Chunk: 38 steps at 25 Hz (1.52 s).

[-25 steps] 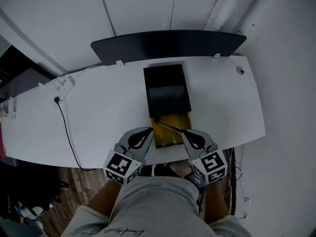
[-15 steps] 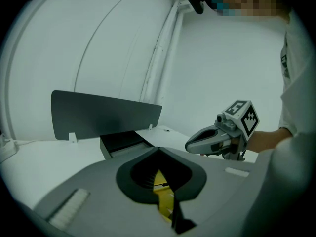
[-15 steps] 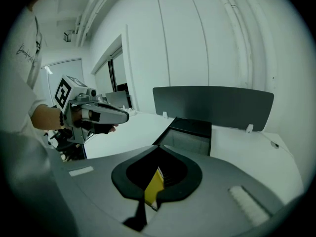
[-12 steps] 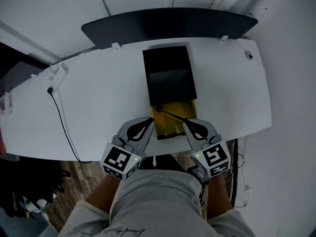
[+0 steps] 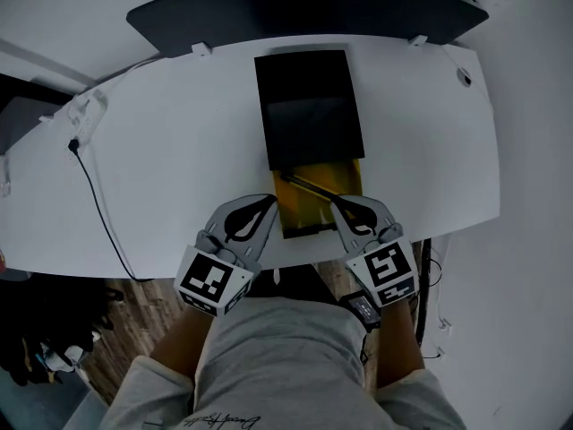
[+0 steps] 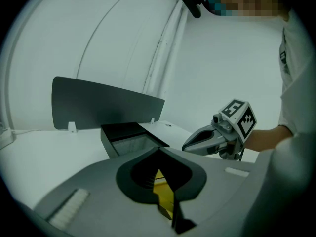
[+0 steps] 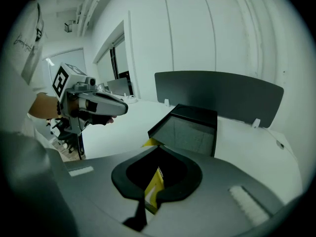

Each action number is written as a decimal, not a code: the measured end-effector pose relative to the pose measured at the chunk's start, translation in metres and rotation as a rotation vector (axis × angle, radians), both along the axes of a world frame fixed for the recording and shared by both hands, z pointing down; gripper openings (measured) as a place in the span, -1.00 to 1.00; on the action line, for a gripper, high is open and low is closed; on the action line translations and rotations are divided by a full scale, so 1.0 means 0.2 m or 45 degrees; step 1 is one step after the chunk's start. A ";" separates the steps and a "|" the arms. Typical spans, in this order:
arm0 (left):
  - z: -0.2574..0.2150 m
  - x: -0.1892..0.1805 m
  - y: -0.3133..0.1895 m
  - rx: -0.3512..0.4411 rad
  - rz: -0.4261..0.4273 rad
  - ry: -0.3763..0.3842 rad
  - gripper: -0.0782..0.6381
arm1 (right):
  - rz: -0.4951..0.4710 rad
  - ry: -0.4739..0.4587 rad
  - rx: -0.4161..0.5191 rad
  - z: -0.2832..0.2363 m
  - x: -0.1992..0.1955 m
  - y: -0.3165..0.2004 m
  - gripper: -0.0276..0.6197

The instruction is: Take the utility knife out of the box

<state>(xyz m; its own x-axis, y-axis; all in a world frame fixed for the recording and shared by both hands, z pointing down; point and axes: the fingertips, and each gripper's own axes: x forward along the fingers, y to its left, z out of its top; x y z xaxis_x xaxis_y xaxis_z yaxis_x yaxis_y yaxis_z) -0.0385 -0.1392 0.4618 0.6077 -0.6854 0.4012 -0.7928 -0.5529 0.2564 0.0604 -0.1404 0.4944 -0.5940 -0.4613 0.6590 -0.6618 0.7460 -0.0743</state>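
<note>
A black box (image 5: 309, 106) lies lengthwise on the white desk (image 5: 161, 159), with a yellow tray (image 5: 309, 215) slid out of its near end. A dark, slim utility knife (image 5: 312, 187) lies slantwise across that tray. My left gripper (image 5: 268, 205) hangs just left of the tray, jaws shut and empty. My right gripper (image 5: 340, 206) hangs just right of it, shut too, its tip close to the knife's near end; contact cannot be told. In the left gripper view the tray (image 6: 165, 194) shows under the shut left gripper (image 6: 159, 150). The right gripper view shows the box (image 7: 190, 127) beyond the right gripper (image 7: 158, 147).
A dark curved screen (image 5: 304, 12) stands along the desk's far edge. A black cable (image 5: 94, 195) runs across the left of the desk to a white fitting (image 5: 85, 115). My legs and the wooden floor (image 5: 134, 316) show below the desk's near edge.
Both grippers have sunk a little beside the yellow tray, jaws unchanged. The desk and box now sit higher in the head view. The knife has not moved in the tray.
</note>
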 end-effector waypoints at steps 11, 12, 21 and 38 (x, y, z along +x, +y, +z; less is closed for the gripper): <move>0.11 0.01 -0.02 -0.034 0.016 0.009 -0.78 | -0.118 0.209 -0.071 0.26 -0.03 -0.02 -0.87; 0.12 0.01 -0.02 -0.035 0.020 0.009 -0.78 | -0.128 0.231 -0.077 0.28 -0.02 -0.02 -0.87; 0.21 -0.02 -0.04 -0.083 0.005 0.012 -0.78 | -0.248 0.408 -0.174 0.46 -0.03 -0.01 -0.70; 0.32 -0.04 -0.05 -0.115 -0.013 0.041 -0.78 | -0.452 0.655 -0.287 0.71 -0.05 0.00 -0.44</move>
